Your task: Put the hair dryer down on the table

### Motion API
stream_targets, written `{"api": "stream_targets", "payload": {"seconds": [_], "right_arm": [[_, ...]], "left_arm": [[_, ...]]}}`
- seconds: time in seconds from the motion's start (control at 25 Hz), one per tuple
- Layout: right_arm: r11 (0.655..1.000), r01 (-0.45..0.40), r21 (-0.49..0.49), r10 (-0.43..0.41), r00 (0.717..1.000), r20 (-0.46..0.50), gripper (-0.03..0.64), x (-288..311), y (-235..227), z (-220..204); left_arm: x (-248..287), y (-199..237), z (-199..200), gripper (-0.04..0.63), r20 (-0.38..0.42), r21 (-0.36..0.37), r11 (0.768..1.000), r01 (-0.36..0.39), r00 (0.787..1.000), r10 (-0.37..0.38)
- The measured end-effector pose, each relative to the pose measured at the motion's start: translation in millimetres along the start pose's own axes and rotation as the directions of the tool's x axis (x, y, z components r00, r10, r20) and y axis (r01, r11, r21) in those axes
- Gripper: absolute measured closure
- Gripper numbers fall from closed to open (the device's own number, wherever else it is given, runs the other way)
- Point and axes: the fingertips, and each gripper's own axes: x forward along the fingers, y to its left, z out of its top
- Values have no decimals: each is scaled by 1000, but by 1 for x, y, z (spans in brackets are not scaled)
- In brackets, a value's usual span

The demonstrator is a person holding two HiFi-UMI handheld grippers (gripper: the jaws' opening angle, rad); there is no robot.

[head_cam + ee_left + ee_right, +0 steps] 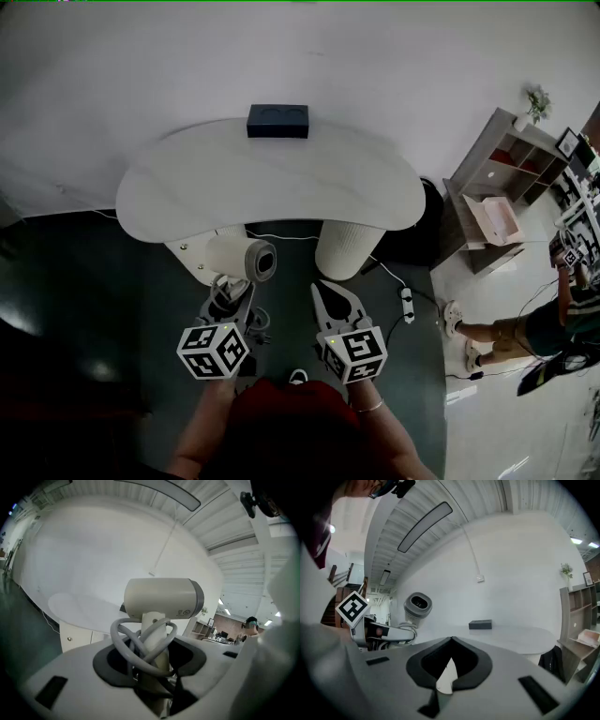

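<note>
A cream hair dryer [242, 257] with a grey nozzle is held upright by its handle in my left gripper [234, 292], just in front of the white table's [281, 178] near edge. In the left gripper view the dryer's [161, 598] handle, wrapped in loops of grey cord [136, 644], sits between the jaws of the left gripper [152, 663], which are shut on it. My right gripper [330, 298] hovers beside it on the right, jaws together and holding nothing. The right gripper view shows that right gripper [450, 667], the dryer [417, 605] at left and the table [520, 634] ahead.
A dark box [277, 121] lies at the table's far edge. Two ribbed pedestals [349, 246] carry the table top. A power strip [407, 305] and cable lie on the dark floor at right. Further right stand a shelf unit [511, 178] and a person [525, 328].
</note>
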Motion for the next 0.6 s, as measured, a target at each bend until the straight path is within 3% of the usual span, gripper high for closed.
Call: {"api": "stream_targets", "payload": {"seconds": [0.32,0.6], "right_arm": [[999,-35,15,36,999,-23,601,-3,-18,-14],[999,-6,41,6,1000,11,601,-9,-44,-12]], "left_arm": [[13,-17,-8,382,3,19,1000,3,1000,-4],[27,-28,-12,382,-12,24,1000,4,1000,-4]]}}
